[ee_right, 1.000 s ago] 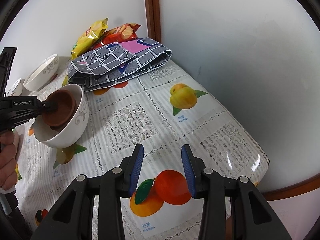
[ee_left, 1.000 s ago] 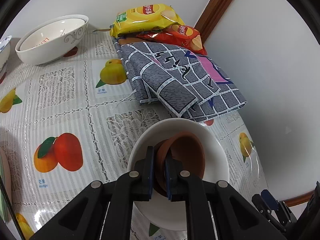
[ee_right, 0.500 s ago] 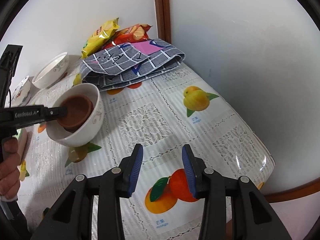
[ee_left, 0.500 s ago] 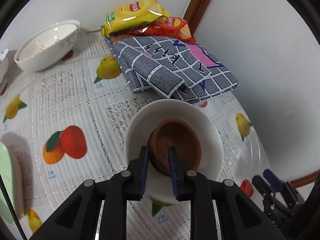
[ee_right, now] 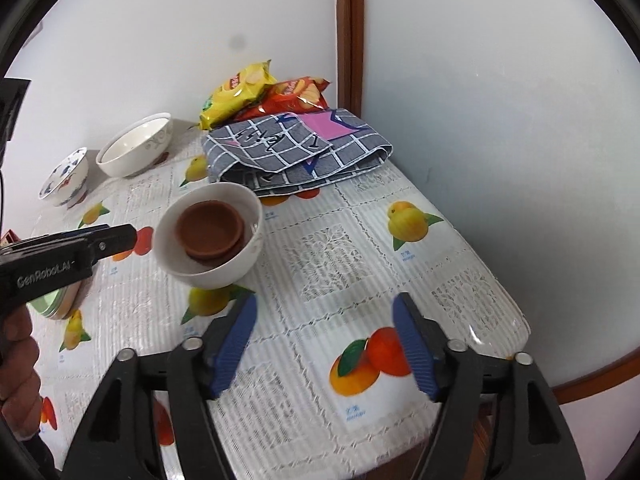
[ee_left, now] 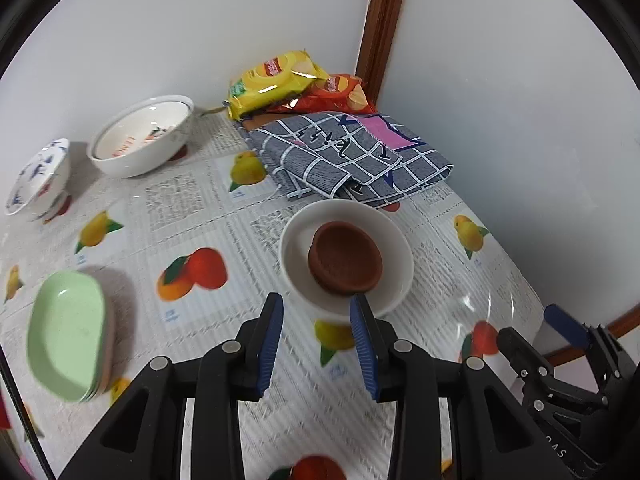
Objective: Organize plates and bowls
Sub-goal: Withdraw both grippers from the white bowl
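A small brown bowl [ee_left: 345, 257] sits inside a white bowl [ee_left: 396, 240] on the fruit-print tablecloth; both show in the right wrist view, brown bowl [ee_right: 211, 229] in white bowl [ee_right: 224, 270]. My left gripper [ee_left: 318, 344] is open and empty, just in front of the white bowl. It shows from the side in the right wrist view [ee_right: 120, 240]. My right gripper [ee_right: 324, 344] is wide open and empty above the table's near right part. A large white bowl [ee_left: 142, 140], a blue-patterned bowl [ee_left: 38, 178] and stacked green plates [ee_left: 66, 326] stand further left.
A folded grey checked cloth [ee_left: 352, 156] lies behind the white bowl, with a yellow snack bag [ee_left: 276, 76] and a red one [ee_left: 340, 94] in the corner. White walls close the back and right. The table edge [ee_right: 516, 340] curves at the right.
My left gripper has let go of the brown bowl, opened and pulled back from the white bowl. My right gripper has opened wider.
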A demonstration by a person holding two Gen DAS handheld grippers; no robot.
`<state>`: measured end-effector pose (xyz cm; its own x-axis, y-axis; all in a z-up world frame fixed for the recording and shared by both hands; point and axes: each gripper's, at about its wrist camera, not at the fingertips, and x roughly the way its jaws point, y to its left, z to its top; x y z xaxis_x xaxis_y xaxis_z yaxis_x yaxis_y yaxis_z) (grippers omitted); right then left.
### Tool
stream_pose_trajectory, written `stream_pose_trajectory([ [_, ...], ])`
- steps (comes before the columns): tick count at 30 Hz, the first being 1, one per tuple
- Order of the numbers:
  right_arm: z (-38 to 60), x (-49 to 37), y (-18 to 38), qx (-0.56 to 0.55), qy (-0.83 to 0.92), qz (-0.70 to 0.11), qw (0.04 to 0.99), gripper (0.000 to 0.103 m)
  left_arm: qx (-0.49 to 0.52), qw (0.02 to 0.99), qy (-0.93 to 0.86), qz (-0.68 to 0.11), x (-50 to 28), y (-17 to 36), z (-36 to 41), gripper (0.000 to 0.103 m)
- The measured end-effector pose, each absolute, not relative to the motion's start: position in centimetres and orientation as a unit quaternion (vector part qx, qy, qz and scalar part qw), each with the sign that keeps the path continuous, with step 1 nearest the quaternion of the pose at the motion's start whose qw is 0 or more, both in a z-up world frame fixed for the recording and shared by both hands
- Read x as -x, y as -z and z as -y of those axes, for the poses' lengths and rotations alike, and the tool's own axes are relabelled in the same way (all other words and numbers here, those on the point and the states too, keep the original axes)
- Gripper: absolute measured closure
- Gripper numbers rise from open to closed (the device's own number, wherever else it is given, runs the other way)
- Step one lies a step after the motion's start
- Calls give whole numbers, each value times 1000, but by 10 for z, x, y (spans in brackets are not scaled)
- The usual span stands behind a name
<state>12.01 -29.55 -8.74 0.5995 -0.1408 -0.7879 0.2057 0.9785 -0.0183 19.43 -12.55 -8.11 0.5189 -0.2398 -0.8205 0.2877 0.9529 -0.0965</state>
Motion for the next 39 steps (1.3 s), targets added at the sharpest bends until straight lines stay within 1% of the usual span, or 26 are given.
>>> stream_pose_trajectory([
  [2,291,-113,81,-32,101,-434,895,28,-32,876,140,-462,-181,73,120,68],
  [3,289,-109,77,-31,102,-433,895,28,-35,878,134,-457,-174,68,117,64],
  [4,287,-104,73,-32,100,-430,897,25,-37,880,130,-454,-168,65,116,62],
  [5,285,-99,69,-34,99,-427,898,22,-39,883,125,-451,-162,61,113,58],
  [6,284,-95,65,-36,99,-425,899,21,-41,887,119,-444,-152,55,108,55],
  [7,281,-91,60,-37,99,-423,900,20,-44,889,115,-440,-147,51,105,53],
  [9,278,-85,53,-36,94,-424,900,20,-53,894,103,-434,-135,44,97,46],
  [13,271,-74,43,-45,68,-429,900,20,-48,896,94,-432,-112,32,79,43],
  [15,266,-68,39,-40,67,-425,902,20,-53,902,72,-422,-102,28,71,38],
  [18,257,-63,36,-25,74,-425,902,15,-56,905,51,-419,-93,25,63,35],
  [20,251,-60,35,-16,78,-426,901,9,-52,906,47,-418,-88,23,57,34],
  [29,246,-61,32,-10,49,-416,908,10,-40,910,45,-410,-91,21,58,34],
  [35,253,-83,41,-18,30,-418,908,10,-5,907,46,-418,-120,32,57,34],
  [39,262,-102,49,-24,27,-416,909,10,-15,900,52,-433,-146,44,64,34],
])
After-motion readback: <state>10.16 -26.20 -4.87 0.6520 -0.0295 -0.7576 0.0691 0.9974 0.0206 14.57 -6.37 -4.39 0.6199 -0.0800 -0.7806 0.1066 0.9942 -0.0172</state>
